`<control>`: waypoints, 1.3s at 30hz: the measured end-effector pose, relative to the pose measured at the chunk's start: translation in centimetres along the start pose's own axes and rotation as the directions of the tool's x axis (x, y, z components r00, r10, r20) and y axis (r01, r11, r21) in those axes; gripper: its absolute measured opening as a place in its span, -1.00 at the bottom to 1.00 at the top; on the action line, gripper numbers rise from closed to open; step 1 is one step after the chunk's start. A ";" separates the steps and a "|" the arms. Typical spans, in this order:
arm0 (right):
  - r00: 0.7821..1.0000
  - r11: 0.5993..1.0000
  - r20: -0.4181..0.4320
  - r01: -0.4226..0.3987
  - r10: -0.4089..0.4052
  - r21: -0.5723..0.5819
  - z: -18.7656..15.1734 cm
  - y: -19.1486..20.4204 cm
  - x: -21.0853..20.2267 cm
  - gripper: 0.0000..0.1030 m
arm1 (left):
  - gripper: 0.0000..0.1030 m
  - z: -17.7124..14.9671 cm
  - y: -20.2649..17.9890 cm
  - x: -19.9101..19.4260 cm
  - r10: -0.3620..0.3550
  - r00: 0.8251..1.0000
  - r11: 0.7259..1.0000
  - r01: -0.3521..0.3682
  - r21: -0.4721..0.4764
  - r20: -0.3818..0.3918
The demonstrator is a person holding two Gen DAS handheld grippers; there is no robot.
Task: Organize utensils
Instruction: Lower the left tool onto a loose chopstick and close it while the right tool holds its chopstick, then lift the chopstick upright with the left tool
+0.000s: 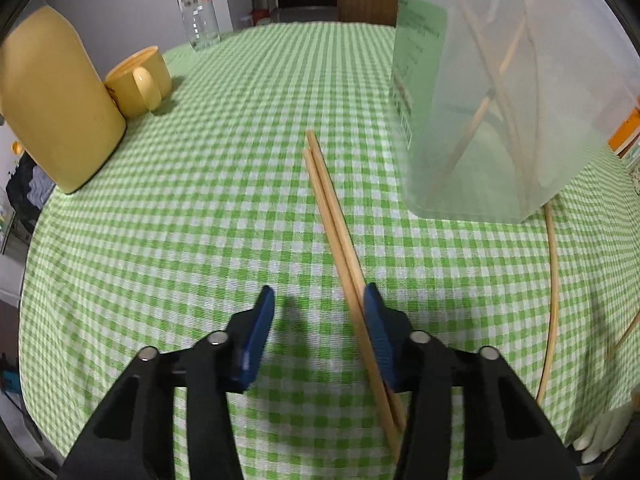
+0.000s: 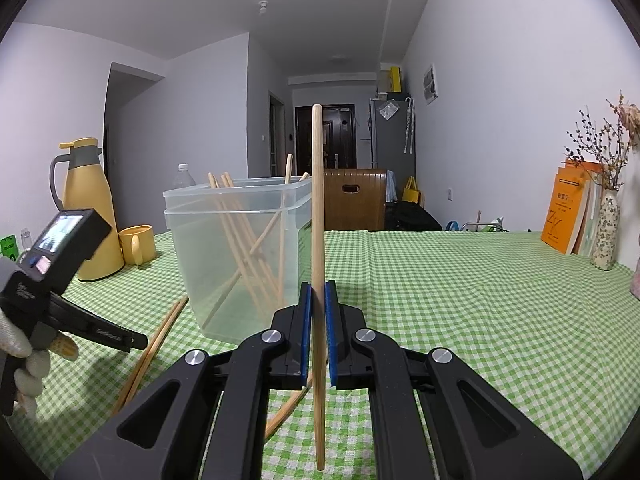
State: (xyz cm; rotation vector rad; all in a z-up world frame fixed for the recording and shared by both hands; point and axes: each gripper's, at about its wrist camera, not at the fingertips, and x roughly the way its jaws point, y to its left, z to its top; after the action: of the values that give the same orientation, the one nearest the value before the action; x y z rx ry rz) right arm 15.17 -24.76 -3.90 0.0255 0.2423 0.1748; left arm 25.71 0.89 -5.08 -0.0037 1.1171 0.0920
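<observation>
Left wrist view: my left gripper (image 1: 320, 312) points steeply down at the green-and-white checked tablecloth (image 1: 200, 220). Its blue pads stand apart, roughly half spread, with a pair of pale wooden chopsticks (image 1: 334, 224) lying flat between them. The pair sits against the right-hand pad; the left-hand pad is clear of the wood, so nothing is clamped yet. The sticks run ahead of the fingers towards the clear, frosted plastic bin (image 1: 500, 100), which stands ahead and to the right of the gripper. Further loose chopsticks (image 1: 554, 280) lie to the right of the fingers.

Right wrist view: my right gripper (image 2: 318, 312) is clamped on a single wooden chopstick (image 2: 317, 200), held nearly upright between the pads. The bin stands just ahead and to the left of it, with several sticks already leaning inside. A yellow thermos jug (image 2: 90, 208) and a yellow mug (image 2: 138, 242) stand beyond.

Step in hand, as I judge it: pick-up of the pair with the left, while the right waits with its stick.

Next move: bring the left pads together until both sticks are pinched, then lift level. Risk: the sticks are off-centre, so one may roll out.
</observation>
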 end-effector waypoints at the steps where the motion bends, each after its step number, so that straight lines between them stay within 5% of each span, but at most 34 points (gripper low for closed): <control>1: 1.000 1.000 0.000 -0.001 0.001 0.000 0.0 0.0 0.0 -0.86 | -0.36 0.1 -0.1 0.2 -0.004 1.000 1.000 0.004 0.004 -0.010; 6: 1.000 1.000 0.001 -0.010 0.010 0.001 0.1 -0.2 -0.1 -0.86 | -0.56 0.2 -0.7 0.9 0.004 1.000 1.000 -0.003 0.015 -0.030; 18: 1.000 1.000 -0.001 -0.025 0.025 0.000 0.1 -0.3 -0.1 -0.86 | -0.62 1.5 -1.7 2.9 0.017 0.994 1.000 -0.016 0.009 -0.108; 22: 1.000 1.000 -0.001 -0.029 0.029 0.000 0.1 -0.3 -0.1 -0.86 | -0.90 1.8 -1.6 3.4 0.009 0.994 1.000 -0.011 -0.017 -0.113; 30: 0.999 0.999 0.000 -0.032 0.032 0.001 0.1 -0.2 -0.1 -0.86 | -0.92 1.4 -0.1 3.1 -0.026 0.997 0.998 0.022 -0.054 -0.079; 39: 0.999 0.999 0.008 -0.032 0.032 0.002 0.1 -0.1 -0.2 -0.86 | -0.92 0.6 3.3 0.2 -0.042 0.998 0.995 0.045 -0.088 0.044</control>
State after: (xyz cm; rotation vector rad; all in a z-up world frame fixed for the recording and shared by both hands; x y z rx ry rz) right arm 15.03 -24.94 -3.79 0.0317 0.2345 0.2064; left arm 26.04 4.18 -4.86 -0.1055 1.0698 0.1026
